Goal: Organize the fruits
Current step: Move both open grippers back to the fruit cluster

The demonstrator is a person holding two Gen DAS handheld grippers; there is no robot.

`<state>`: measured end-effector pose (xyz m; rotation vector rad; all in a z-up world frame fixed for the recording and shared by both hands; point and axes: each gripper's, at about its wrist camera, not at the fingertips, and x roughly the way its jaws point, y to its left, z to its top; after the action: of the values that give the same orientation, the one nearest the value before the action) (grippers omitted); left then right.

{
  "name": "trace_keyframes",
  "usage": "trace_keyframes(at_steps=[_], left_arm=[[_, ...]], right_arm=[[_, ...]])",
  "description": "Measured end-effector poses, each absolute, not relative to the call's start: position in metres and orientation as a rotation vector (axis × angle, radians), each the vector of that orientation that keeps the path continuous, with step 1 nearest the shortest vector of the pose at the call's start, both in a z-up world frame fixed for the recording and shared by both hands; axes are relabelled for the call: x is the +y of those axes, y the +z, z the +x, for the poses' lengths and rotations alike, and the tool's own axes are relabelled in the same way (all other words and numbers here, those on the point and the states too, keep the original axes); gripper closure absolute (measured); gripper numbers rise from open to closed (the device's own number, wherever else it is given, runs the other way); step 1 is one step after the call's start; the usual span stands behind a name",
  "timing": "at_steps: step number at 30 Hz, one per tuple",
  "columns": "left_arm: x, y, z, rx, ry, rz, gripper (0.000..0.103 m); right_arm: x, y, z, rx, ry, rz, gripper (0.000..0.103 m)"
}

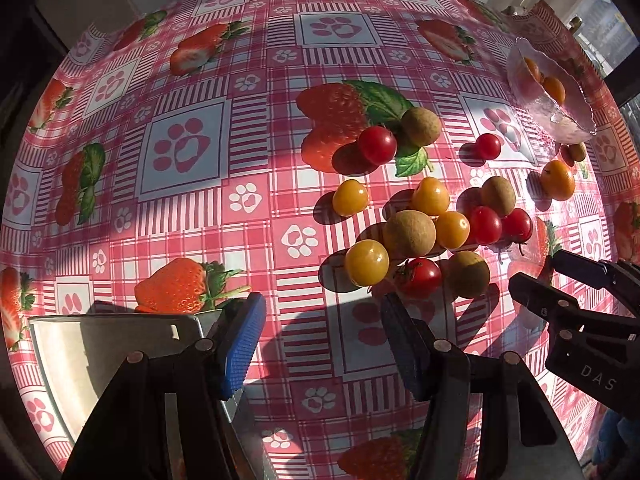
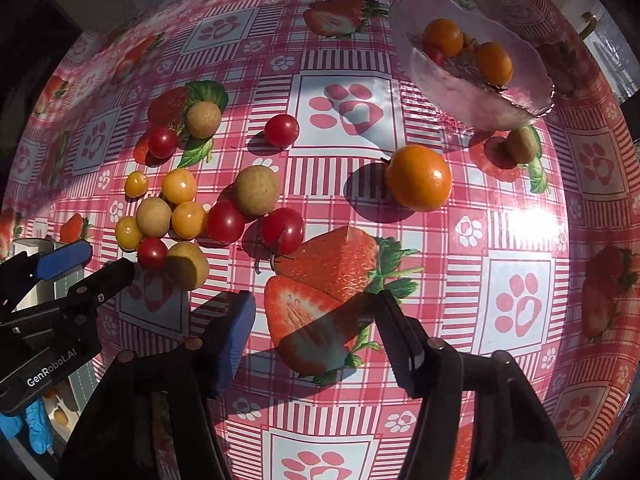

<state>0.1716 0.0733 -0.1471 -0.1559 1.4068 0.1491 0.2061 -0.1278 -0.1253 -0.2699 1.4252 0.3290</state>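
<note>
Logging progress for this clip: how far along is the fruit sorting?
Early. Done: a few orange fruits sit in the glass bowl. In hand: nothing; the left gripper and right gripper are both open and empty. Left: the cluster of fruit and one loose orange fruit on the tablecloth.

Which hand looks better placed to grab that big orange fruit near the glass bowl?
Probably the right gripper: open, with the orange fruit ahead of it. The left gripper faces the fruit cluster instead.

The metal tray (image 1: 112, 344) is partly covered by the left fingers (image 1: 240, 344); the bowl's (image 2: 472, 92) contents are only partly seen, a red fruit (image 2: 434, 54) mostly hidden.
</note>
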Motion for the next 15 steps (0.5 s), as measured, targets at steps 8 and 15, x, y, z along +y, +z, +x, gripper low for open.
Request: trace_keyframes(at_steps=[8, 15], left_arm=[[0.068, -0.150, 0.188, 1.376, 0.160, -0.138, 0.041], [0.050, -0.151, 0.209, 1.342, 0.146, -0.113, 0.062]], right_arm=[[-0.103, -0.133, 0.237, 1.391, 0.353, -0.281, 0.039], [-0.074, -0.135, 0.257, 1.358, 0.339, -0.351, 0.061]])
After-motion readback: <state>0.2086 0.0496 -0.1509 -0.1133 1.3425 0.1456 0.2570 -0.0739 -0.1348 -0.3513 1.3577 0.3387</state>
